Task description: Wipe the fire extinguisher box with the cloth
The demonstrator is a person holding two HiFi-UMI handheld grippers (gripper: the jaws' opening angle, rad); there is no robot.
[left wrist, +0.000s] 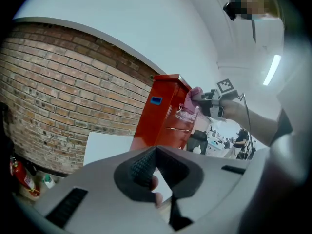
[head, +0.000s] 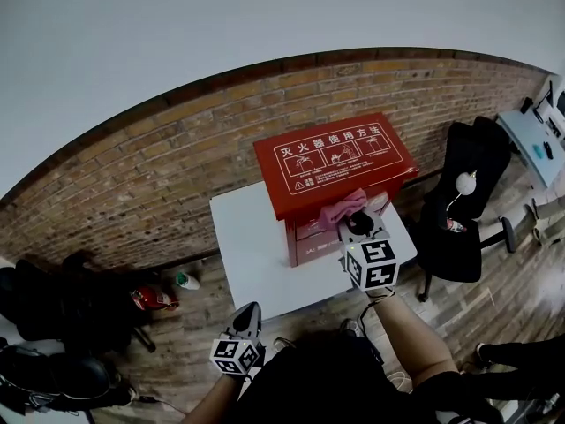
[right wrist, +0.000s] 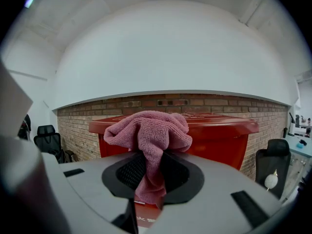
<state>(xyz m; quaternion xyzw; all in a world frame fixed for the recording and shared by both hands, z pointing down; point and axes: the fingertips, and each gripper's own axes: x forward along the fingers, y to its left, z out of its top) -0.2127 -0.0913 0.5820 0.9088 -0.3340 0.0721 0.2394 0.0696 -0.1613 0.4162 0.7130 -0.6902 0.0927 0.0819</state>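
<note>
Brick wall [head: 132,175] under white plaster backs a white table [head: 252,246]; the red fire extinguisher box [head: 335,162] stands on it. The right gripper [head: 357,222] is clamped on the pink microfibre cloth [right wrist: 148,135], which is bunched at the front edge of the box lid. The left gripper [left wrist: 156,155] hangs low, well apart from the box, its jaws apparently closed on nothing, though that view is cramped. Assessment: the cloth is soft, light and prone to bunching, best gripped at its gathered middle. The box looks rigid and likely steady under wiping.
</note>
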